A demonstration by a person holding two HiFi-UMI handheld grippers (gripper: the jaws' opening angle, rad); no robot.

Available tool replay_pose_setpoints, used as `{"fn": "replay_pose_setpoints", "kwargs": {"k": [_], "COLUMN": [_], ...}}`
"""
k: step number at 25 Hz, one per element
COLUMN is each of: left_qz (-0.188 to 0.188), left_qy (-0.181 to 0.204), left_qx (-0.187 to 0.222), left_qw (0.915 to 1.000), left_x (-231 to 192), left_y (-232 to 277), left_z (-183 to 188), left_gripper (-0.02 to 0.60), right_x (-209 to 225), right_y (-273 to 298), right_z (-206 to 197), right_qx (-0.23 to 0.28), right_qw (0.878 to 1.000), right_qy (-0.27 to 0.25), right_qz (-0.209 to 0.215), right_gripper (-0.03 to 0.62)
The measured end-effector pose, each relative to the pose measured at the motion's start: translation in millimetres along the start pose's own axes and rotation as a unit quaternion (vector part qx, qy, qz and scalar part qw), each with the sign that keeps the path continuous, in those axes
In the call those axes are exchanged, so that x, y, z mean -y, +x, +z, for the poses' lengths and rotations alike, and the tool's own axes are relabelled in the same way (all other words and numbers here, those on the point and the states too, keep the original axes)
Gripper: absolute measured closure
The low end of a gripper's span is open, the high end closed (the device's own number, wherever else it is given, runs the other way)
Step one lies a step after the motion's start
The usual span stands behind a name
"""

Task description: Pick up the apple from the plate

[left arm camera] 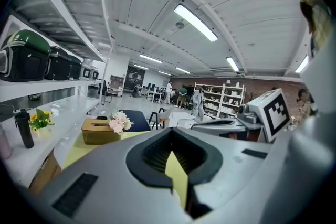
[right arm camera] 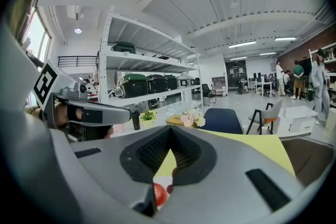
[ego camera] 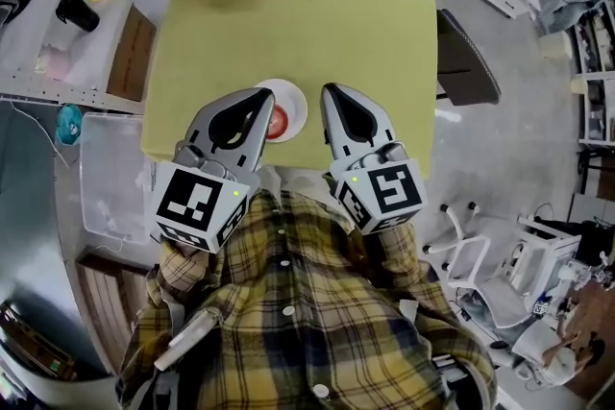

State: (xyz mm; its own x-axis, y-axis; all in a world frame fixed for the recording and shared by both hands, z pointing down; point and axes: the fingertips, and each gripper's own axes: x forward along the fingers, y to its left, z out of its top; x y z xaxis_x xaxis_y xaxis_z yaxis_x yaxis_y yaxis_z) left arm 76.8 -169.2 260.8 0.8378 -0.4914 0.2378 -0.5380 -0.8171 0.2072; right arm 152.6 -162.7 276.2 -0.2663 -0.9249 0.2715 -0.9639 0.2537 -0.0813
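Left gripper point(ego camera: 263, 95) and right gripper point(ego camera: 329, 90), each with jaws pressed together on nothing, hang at the near edge of the yellow table point(ego camera: 327, 14), flanking the white plate point(ego camera: 298, 106) where the red apple point(ego camera: 279, 122) sits (half hidden behind the left tip). The approach looks barely begun. Next, one gripper likely must spread its jaws and come down around the apple.

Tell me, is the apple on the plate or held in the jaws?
On the plate. The apple lies on it, beside the left gripper, whose jaws are shut and empty.
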Motion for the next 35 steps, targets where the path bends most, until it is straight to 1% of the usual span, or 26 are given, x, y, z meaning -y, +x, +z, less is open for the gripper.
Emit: {"fn": "replay_pose_setpoints", "kwargs": {"k": [8,13,17,21,25,29,30,35], "left_qz": [0.015,0.054,0.074,0.096,0.105,0.097,0.095,0.086], "left_qy": [-0.017,-0.03,-0.03,-0.042,-0.046,-0.051,-0.052,-0.055], "left_qx": [-0.014,-0.012,-0.008,-0.007,-0.007,-0.012,-0.014,-0.022], "left_qw": [0.9996,0.998,0.9968,0.9945,0.9934,0.9939,0.994,0.9945], "left_x": [-13,-16,-22,-31,-34,-33,-33,-31], "left_y": [20,28,30,30,28,35,36,43], "left_z": [-8,-13,-20,-29,-35,-42,-44,-54], "left_gripper": [0.574,0.574,0.574,0.574,0.574,0.571,0.563,0.465], "right_x": [11,17,20,18,18,22,23,28], "right_y": [24,33,42,51,55,59,60,61], "right_z": [-1,-6,-11,-18,-23,-27,-29,-33], "right_qx": [-0.014,-0.031,-0.036,-0.045,-0.049,-0.054,-0.055,-0.059], "right_qw": [1.0,0.997,0.996,0.994,0.993,0.993,0.993,0.992], "right_qy": [-0.005,-0.01,-0.012,-0.014,-0.014,-0.012,-0.011,-0.009], "right_qz": [0.027,0.065,0.079,0.097,0.103,0.107,0.107,0.108], "right_gripper": [0.597,0.597,0.597,0.597,0.597,0.597,0.597,0.597]}}
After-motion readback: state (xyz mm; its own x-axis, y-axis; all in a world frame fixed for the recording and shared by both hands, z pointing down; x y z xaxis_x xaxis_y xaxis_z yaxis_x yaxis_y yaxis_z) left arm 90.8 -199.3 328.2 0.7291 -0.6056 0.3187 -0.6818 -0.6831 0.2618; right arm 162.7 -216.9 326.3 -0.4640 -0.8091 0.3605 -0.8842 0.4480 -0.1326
